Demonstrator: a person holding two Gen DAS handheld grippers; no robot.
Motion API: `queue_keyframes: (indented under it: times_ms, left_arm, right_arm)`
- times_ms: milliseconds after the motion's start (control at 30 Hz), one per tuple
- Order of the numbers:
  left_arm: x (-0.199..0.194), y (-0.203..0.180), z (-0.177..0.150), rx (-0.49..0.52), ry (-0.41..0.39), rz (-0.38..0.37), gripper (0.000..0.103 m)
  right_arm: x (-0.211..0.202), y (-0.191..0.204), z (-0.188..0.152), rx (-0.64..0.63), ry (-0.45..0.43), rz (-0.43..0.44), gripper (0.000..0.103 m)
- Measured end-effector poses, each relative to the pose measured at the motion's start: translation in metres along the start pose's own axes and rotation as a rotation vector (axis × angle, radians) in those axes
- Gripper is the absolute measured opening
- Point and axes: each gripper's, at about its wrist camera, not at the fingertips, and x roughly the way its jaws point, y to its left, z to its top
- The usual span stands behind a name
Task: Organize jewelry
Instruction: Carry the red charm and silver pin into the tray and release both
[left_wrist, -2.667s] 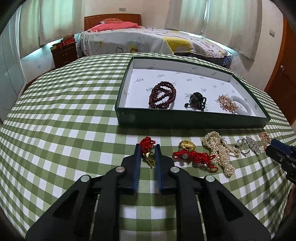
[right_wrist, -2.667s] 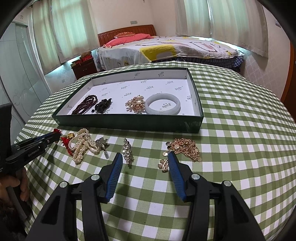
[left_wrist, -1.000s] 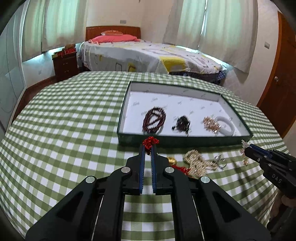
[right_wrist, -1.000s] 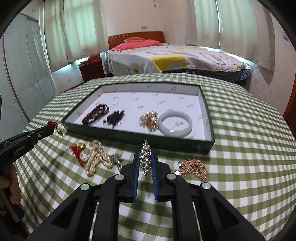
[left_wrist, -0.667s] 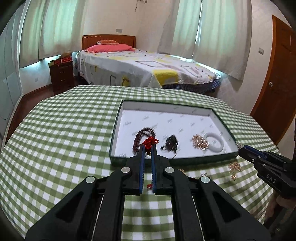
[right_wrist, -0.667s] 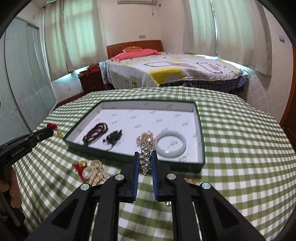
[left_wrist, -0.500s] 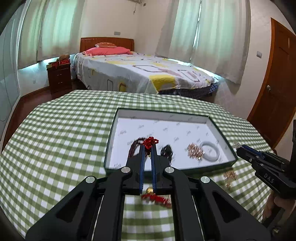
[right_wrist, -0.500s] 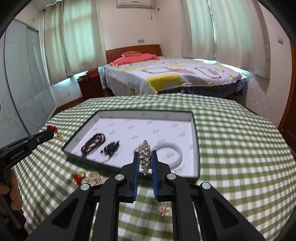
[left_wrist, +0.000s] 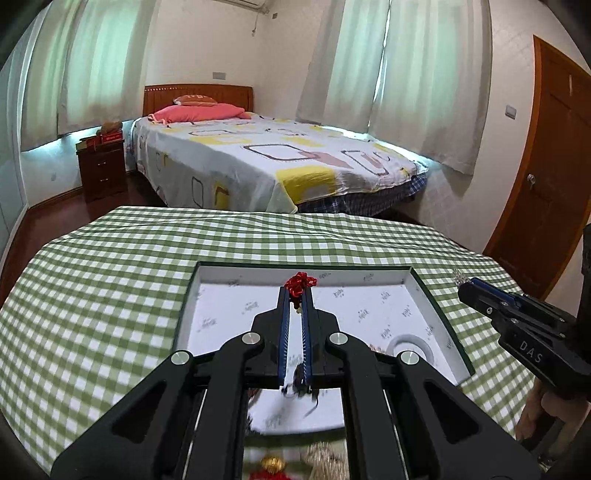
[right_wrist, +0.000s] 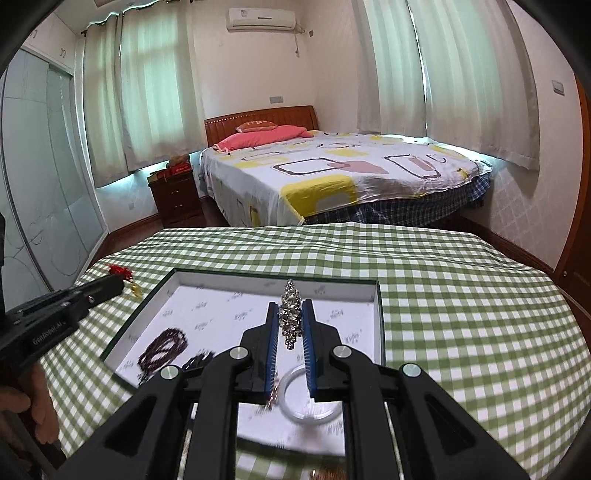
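Left gripper (left_wrist: 296, 295) is closed on a red knotted charm (left_wrist: 300, 283), held above the green tray (left_wrist: 183, 314) with its white printed lining. A white bangle (left_wrist: 410, 342) lies in the tray's right near corner; dark beads (left_wrist: 297, 386) show blurred between the jaws lower down. Right gripper (left_wrist: 461, 283) enters from the right edge, a sparkling piece (left_wrist: 458, 276) at its tip. The tray rests on a green checked tablecloth (left_wrist: 92, 295).

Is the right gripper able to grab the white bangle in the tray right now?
Probably not yet. The right gripper is shut on a sparkly brooch, so it has no free grip. The bangle lies uncovered in the tray just below it, so once the brooch is dropped the way looks free.
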Motion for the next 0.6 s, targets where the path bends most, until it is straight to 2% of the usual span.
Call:
queue_keyframes:
  times_ms: [233,400,600]
  left_arm:
    - [0.056,-0.003,-0.006,-0.003,0.093,-0.002,0.007]
    - [0.093,-0.001,-0.017,-0.015,0.19,-0.004,0.007]
    - [0.119,-0.004,-0.026,-0.011,0.277,-0.009,0.007]
  right_arm:
    - [0.047,-0.002,-0.004,0.001,0.067,0.015,0.013]
    - [0.081,0.004,-0.016,-0.01,0.152,0.037,0.013]
    - [0.107,0.007,-0.023,-0.011,0.255,0.047,0.013]
